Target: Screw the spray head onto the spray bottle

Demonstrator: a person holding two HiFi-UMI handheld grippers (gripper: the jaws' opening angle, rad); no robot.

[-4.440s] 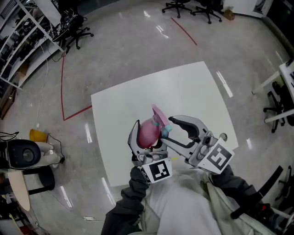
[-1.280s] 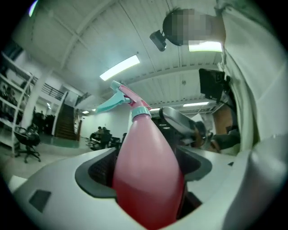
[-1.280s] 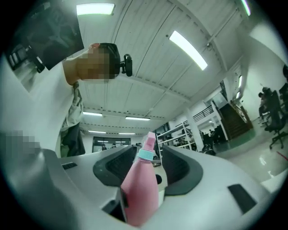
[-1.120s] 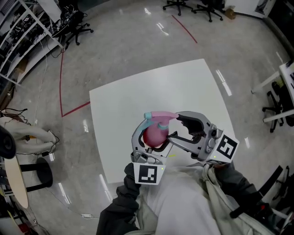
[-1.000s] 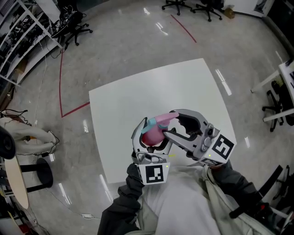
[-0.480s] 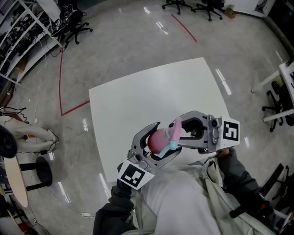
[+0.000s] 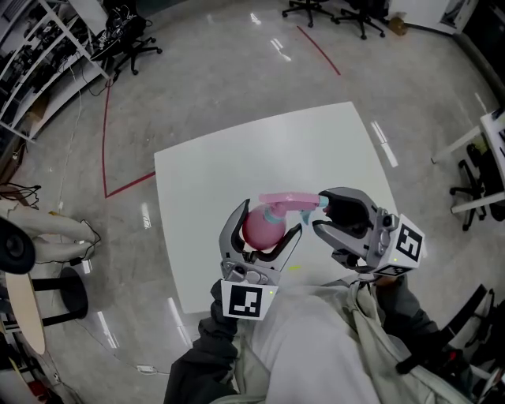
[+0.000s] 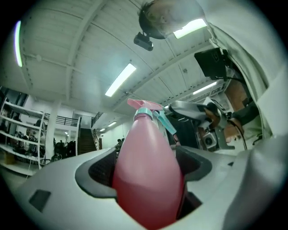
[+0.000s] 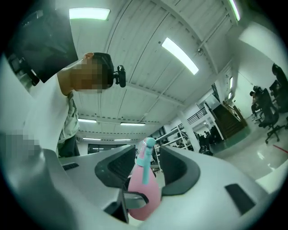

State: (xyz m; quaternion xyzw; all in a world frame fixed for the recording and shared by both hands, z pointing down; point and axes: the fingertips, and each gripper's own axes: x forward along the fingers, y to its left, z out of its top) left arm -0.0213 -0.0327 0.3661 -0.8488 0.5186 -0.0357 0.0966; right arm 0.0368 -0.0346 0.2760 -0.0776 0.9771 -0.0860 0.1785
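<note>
My left gripper (image 7: 268,221) is shut on the body of a pink spray bottle (image 7: 259,227), held above the near part of the white table (image 7: 237,158). A pink spray head (image 7: 286,203) with a teal collar sits on the bottle's neck, nozzle pointing right. The right gripper (image 7: 319,211) is at the nozzle end, jaws opening. In the right gripper view the spray head (image 9: 146,157) stands between the jaws of the right gripper (image 9: 148,168) with a gap on each side. The left gripper view shows the bottle (image 8: 146,179) wedged in the left gripper (image 8: 146,166).
Grey floor surrounds the table, with a red tape line (image 7: 118,193) at the left. Shelves (image 7: 31,55) and office chairs (image 7: 126,47) stand at the far left, more chairs (image 7: 331,12) at the back, and a round stool (image 7: 55,296) near left.
The left gripper has turned the bottle more upright and the spray head now points right. The right gripper has drawn back to the right and its jaws have come off the head.
</note>
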